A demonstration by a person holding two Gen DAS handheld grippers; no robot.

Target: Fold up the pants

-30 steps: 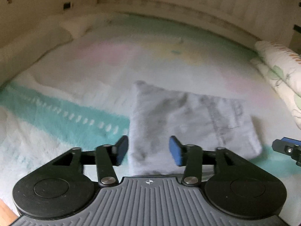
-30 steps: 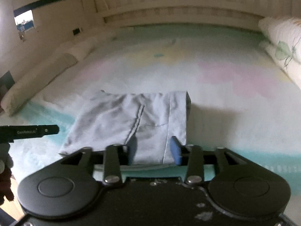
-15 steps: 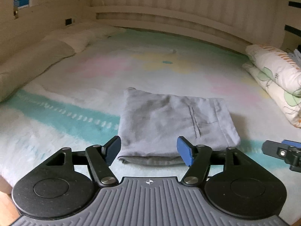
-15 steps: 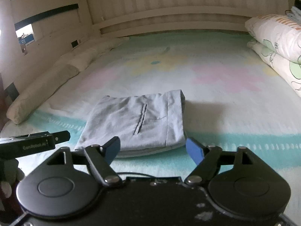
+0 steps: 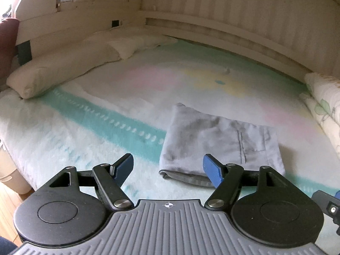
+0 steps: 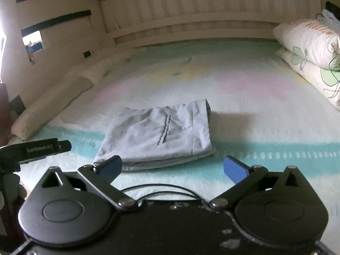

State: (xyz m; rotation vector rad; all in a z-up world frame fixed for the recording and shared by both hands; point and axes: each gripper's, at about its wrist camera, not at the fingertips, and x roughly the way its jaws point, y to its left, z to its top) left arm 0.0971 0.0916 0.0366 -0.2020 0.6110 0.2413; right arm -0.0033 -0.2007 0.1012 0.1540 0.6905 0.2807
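Grey pants [image 5: 218, 142] lie folded into a compact rectangle on the pastel blanket [image 5: 106, 97], a dark pocket seam showing on top. The same folded pants [image 6: 157, 133] show in the right wrist view. My left gripper [image 5: 170, 167] hovers just short of the bundle's near edge, jaws opening, nothing between the blue pads. My right gripper [image 6: 172, 169] is also pulled back from the near edge, jaws opening wide and empty. Part of the right gripper [image 5: 328, 205] shows at the left view's right edge, and part of the left gripper [image 6: 38, 149] at the right view's left edge.
A long cream bolster [image 5: 63, 70] runs along the bed's left side. Rolled floral bedding [image 6: 312, 48] is stacked at the right. A slatted headboard [image 6: 191, 6] closes the far end. Wooden floor [image 5: 8, 197] shows beyond the bed's near left corner.
Both grippers let go of the folded pants, opened wide and drew back from its near edge; the bundle stays flat on the blanket.
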